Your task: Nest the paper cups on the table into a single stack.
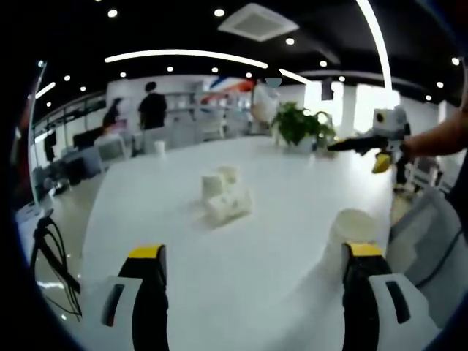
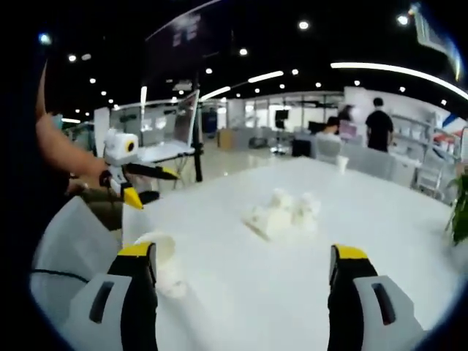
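While the paper cups (image 1: 225,196) are lying clustered mid-surface (image 1: 278,278), one cup (image 1: 354,228) is standing beside my left tongs (image 1: 256,256); I am holding both left and right tongs (image 2: 245,256) released, with bare surface all around.

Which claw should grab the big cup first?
Probably the left claw. The big cup stands right by its open jaws. For the right claw, also open, that cup sits off to one side. The cup pile lies farther away.
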